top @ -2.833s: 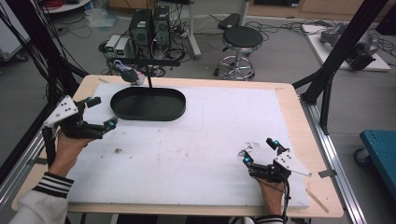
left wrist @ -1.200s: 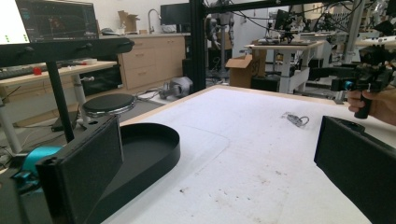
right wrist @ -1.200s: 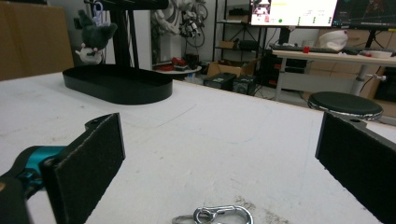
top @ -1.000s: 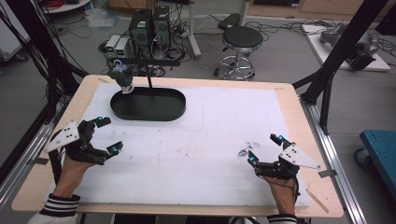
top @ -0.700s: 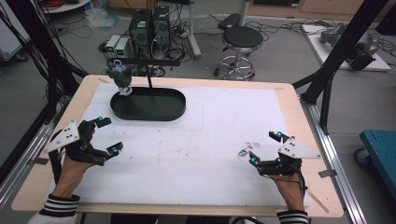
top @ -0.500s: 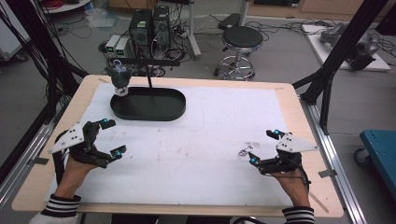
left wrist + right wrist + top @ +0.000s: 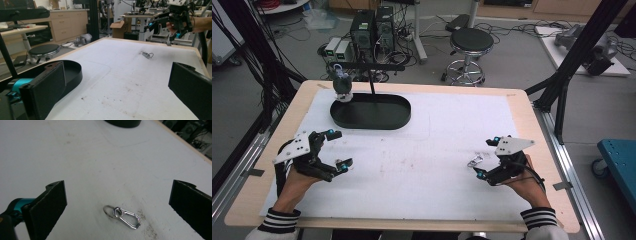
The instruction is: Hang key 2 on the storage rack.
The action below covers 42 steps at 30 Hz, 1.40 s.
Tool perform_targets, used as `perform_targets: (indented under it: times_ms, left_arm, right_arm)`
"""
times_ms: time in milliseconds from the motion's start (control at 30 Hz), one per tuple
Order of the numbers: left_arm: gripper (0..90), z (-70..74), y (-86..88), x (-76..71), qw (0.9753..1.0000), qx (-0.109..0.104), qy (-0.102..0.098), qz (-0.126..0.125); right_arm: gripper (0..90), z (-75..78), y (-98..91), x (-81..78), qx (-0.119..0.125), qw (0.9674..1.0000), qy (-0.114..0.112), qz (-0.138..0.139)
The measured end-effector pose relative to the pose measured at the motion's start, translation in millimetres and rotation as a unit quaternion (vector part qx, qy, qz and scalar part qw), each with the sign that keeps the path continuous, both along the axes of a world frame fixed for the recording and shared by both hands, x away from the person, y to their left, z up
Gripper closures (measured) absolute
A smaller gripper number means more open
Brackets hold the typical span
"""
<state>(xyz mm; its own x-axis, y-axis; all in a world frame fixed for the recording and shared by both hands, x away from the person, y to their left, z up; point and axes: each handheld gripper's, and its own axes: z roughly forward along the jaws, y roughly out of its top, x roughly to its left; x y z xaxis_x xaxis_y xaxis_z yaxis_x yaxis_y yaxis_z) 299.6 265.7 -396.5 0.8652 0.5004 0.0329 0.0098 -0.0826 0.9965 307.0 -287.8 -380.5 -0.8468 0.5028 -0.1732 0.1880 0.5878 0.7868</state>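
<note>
Right gripper: jaws spread wide, holding nothing, poised over the carabiner clip.
Carabiner clip: silver, with key ring, flat on the white mat, between the 2 jaws' line of sight.
Left gripper: jaws wide apart, empty, near the black tray.

Black oval tray sits at the far left of the desk, on the white mat. A thin black stand rises from the tray's far edge, a small dark figure hanging at its left end. Beyond the tray, on the floor: computer boxes, a round black stool, tangled cables.
</note>
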Motion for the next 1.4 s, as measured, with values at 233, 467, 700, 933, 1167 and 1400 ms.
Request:
perform_targets:
  times_ms: [233, 467, 700, 933, 1167, 1400]
  left_arm:
    - [1.7, -1.3, -3.8, -0.6, 1.0000, 0.001, -0.004, -0.005]
    - [1.7, -2.6, -9.2, -0.3, 0.9997, 0.006, -0.008, -0.021]
    - [1.7, -2.3, -8.4, -0.5, 0.9998, 0.003, -0.007, -0.019]
    - [1.7, -3.3, -9.1, 0.5, 0.9998, 0.004, -0.002, -0.022]
    - [1.7, -3.9, -8.7, 1.2, 0.9998, 0.004, 0.002, -0.022]
    - [1.7, -4.7, -8.9, 1.5, 0.9997, 0.006, 0.003, -0.022]
  right_arm:
    - [1.3, 0.2, 8.8, 9.3, -0.051, 0.9975, 0.016, 0.047]
    - [1.3, -6.2, 13.9, 18.2, -0.086, 0.9934, 0.026, 0.071]
    - [5.3, -12.2, 15.9, 27.1, -0.119, 0.9890, 0.031, 0.082]
    - [7.1, -19.5, 22.3, 32.7, -0.170, 0.9800, 0.029, 0.099]
    - [18.8, -25.2, 25.5, 37.0, -0.202, 0.9730, 0.029, 0.107]
    - [27.6, -27.4, 26.2, 38.8, -0.207, 0.9721, 0.029, 0.105]
